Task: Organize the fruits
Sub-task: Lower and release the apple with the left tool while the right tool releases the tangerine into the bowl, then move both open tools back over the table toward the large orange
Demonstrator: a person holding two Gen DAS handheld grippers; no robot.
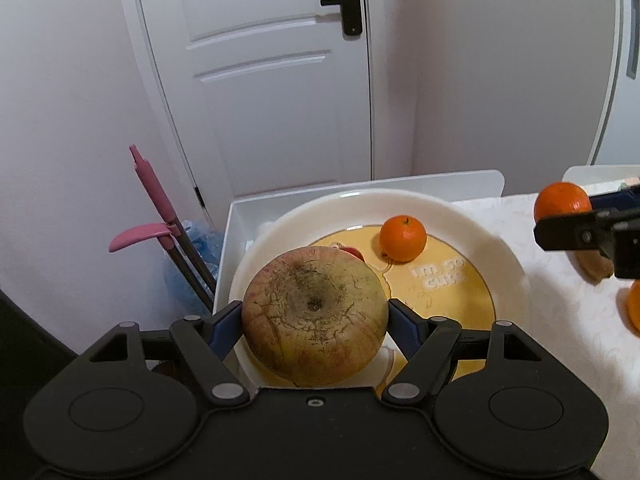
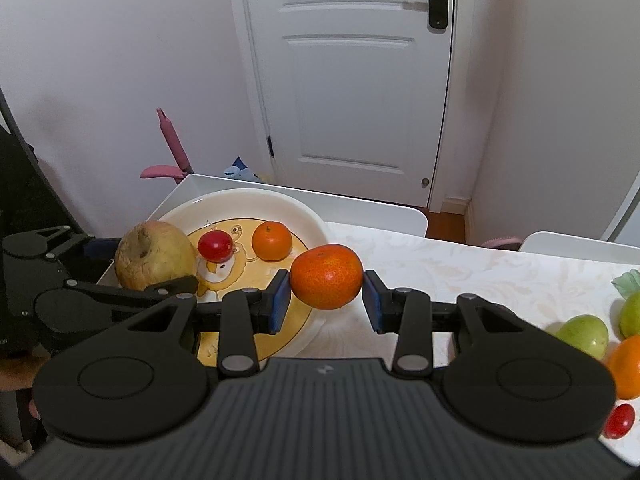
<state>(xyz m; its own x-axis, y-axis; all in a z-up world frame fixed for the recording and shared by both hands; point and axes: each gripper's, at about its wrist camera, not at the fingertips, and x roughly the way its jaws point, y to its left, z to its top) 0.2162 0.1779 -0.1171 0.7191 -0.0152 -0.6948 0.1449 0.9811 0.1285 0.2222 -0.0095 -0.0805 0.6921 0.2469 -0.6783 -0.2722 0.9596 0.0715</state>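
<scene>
My left gripper point(image 1: 315, 320) is shut on a rough yellow-green apple point(image 1: 315, 316) and holds it over the near left part of a white plate with a yellow centre point(image 1: 472, 216). A small tangerine point(image 1: 403, 238) and a red cherry tomato point(image 2: 215, 246) lie in the plate. My right gripper point(image 2: 326, 292) is shut on a larger tangerine point(image 2: 327, 276), just right of the plate's rim point(image 2: 248, 196). The apple point(image 2: 154, 256) and the left gripper point(image 2: 120, 284) show at left in the right wrist view. The right gripper point(image 1: 592, 232) with its tangerine point(image 1: 562, 202) shows at the right edge of the left wrist view.
The plate rests partly on a white tray point(image 2: 360, 204) at the table's far left. Green fruits point(image 2: 586, 334), an orange point(image 2: 628, 366) and a cherry tomato point(image 2: 619, 421) lie at the right on the patterned tablecloth point(image 2: 480, 272). A white door and a pink-handled tool point(image 1: 154, 196) stand behind.
</scene>
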